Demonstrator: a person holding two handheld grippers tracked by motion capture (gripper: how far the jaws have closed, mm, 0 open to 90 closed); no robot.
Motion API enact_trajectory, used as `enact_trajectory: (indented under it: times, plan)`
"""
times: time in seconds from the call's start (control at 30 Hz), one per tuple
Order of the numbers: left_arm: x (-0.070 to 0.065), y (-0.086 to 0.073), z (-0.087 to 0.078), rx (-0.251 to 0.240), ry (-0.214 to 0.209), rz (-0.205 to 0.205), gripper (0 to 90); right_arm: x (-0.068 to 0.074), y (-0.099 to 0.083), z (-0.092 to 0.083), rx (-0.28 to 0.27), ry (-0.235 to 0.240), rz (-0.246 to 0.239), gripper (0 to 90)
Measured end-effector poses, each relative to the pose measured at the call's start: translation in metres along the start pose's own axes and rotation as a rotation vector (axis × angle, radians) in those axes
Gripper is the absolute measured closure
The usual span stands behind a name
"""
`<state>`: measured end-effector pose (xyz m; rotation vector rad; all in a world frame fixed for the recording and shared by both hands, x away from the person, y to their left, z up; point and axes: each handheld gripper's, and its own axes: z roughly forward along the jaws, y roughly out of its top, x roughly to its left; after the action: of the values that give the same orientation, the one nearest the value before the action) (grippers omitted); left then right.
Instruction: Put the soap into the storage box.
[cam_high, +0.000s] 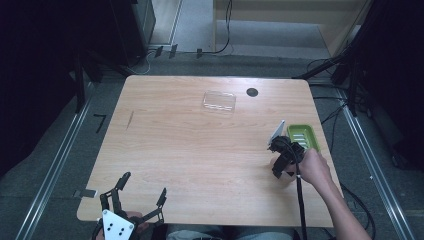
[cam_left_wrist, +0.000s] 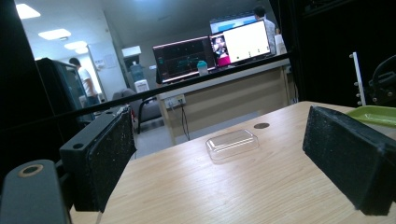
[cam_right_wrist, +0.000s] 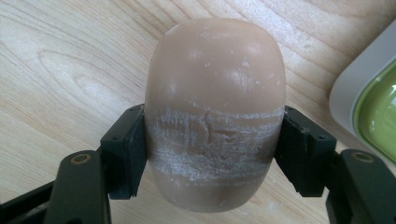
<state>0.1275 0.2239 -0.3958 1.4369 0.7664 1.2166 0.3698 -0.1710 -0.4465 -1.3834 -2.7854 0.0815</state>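
In the right gripper view, the right gripper (cam_right_wrist: 212, 154) holds a bar of soap (cam_right_wrist: 215, 112), brown and rounded, with its two black jaws pressed against the long sides of the bar. The middle of the soap has white scratched marks where the pads touch it. The soap is over the wooden table (cam_right_wrist: 70, 70), and the pictures do not show clearly if it rests on the wood or is a little above it. Just beside it, at the right edge of this view, is the corner of a green soap dish (cam_right_wrist: 373, 105) with a pale rim. In the high view, this gripper (cam_high: 285, 157) is near the right edge of the table, close to the green dish (cam_high: 303, 136). The left gripper (cam_high: 142, 192) is at the near left corner of the table, with the jaws wide apart and nothing between them. A clear plastic lid (cam_high: 219, 101) lies far from both, near the back of the table, and a small dark hole (cam_high: 252, 92) is just beside it.
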Motion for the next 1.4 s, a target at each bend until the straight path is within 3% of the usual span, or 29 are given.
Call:
enact_trajectory:
  times: [1.1, 1.4]
  plan:
    - [-0.001, 0.000, 0.001, 0.001, 0.000, 0.001, 9.9, -0.015, -0.010, -0.010, 0.008, 0.000, 0.014, 33.5]
    - [-0.001, 0.000, 0.001, 0.001, 0.000, 0.000, 9.9, -0.025, -0.015, -0.016, 0.009, -0.003, 0.045, 33.5]
